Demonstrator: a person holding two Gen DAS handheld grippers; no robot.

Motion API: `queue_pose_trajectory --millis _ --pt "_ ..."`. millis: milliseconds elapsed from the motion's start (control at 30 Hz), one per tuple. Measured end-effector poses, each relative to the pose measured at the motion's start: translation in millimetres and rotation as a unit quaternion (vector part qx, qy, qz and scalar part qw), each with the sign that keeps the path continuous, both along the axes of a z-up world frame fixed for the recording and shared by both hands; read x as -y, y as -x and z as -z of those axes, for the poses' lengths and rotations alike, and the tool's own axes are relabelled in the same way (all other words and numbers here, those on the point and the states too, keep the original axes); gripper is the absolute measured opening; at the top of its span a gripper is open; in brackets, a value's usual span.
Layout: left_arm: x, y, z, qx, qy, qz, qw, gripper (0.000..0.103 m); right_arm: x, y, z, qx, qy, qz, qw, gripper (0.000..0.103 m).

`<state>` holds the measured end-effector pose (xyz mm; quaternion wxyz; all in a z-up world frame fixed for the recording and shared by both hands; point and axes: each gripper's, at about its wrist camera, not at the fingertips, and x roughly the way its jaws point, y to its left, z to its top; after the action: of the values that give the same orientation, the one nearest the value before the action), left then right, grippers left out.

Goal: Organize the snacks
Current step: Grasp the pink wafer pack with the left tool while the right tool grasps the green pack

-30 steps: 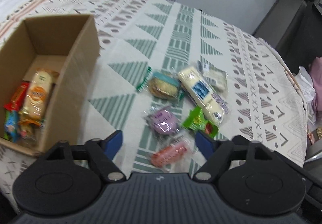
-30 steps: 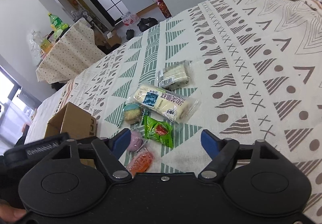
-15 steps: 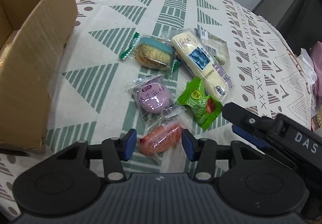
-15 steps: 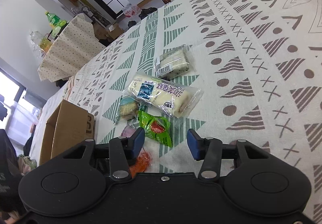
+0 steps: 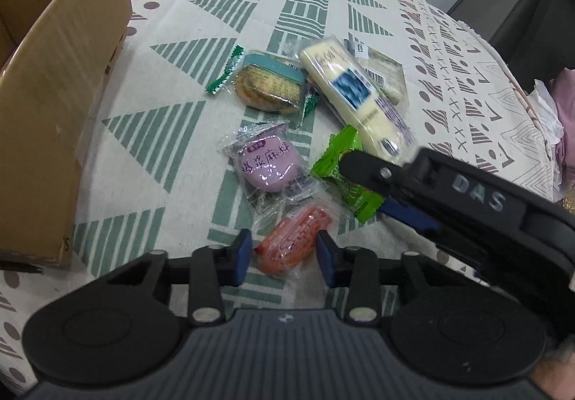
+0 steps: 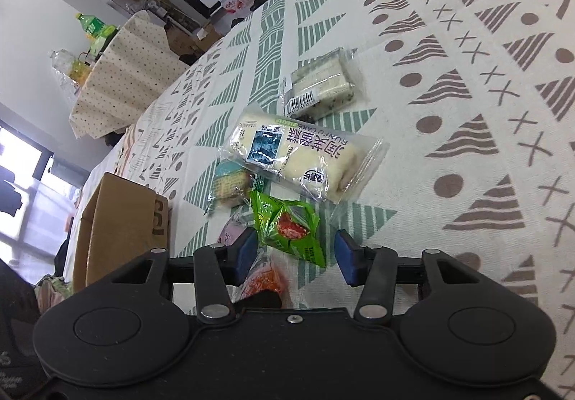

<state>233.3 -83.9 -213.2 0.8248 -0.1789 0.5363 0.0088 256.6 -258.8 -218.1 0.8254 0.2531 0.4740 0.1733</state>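
Left wrist: orange packet between fingers.

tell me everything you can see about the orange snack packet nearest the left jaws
The orange snack packet is a small clear crinkly wrapper over an orange-red, grainy-looking filling. It lies flat and slantwise on the patterned tablecloth, below the purple mochi packet, whose wrapper edge meets its own. The left gripper straddles it; its jaws have just been closing, with gaps still showing at both blue pads.
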Motion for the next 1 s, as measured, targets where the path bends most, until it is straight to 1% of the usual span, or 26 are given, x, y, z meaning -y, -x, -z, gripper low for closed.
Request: queue_pose_trajectory --millis 67,133,167,200,267,367,533,767,1000 --pt "-1 1 0 0.001 0.002 -0.002 1.0 0.032 -4 -3 0 0.003 0.004 -0.001 1.0 0.049" --pt "-2 2 -1 0.003 0.005 -0.008 1.0 0.029 -7 -5 1 0.01 0.012 -0.001 1.0 0.047" --pt "-3 3 -1 0.004 0.007 -0.01 0.9999 0.029 -9 -5 1 0.014 0.022 -0.003 1.0 0.038" --pt "-4 3 -2 0.004 0.009 -0.013 0.9999 0.028 -10 -4 0 0.017 0.029 -0.006 0.999 0.034" --pt "-6 5 -4 0.005 0.015 -0.018 0.9997 0.027 -9 0 -2 0.022 0.034 -0.007 0.999 0.031" --pt "-9 7 -6 0.005 0.026 -0.02 0.9994 0.024 -7 8 -5 0.023 0.045 -0.003 0.999 0.03" --pt "-10 16 -16 0.018 0.039 -0.014 0.999 0.021 -2 21 -11 0.021 0.057 0.014 0.998 0.029" --pt "-16 24 -38 0.05 0.063 -0.017 0.9966 0.021 1 34 -31 0.036 0.067 0.034 0.997 0.029" --pt "-32 30 -60 0.083 0.089 -0.03 0.9922 0.02 -7 49 -49 0.05 0.075 0.055 0.994 0.029"
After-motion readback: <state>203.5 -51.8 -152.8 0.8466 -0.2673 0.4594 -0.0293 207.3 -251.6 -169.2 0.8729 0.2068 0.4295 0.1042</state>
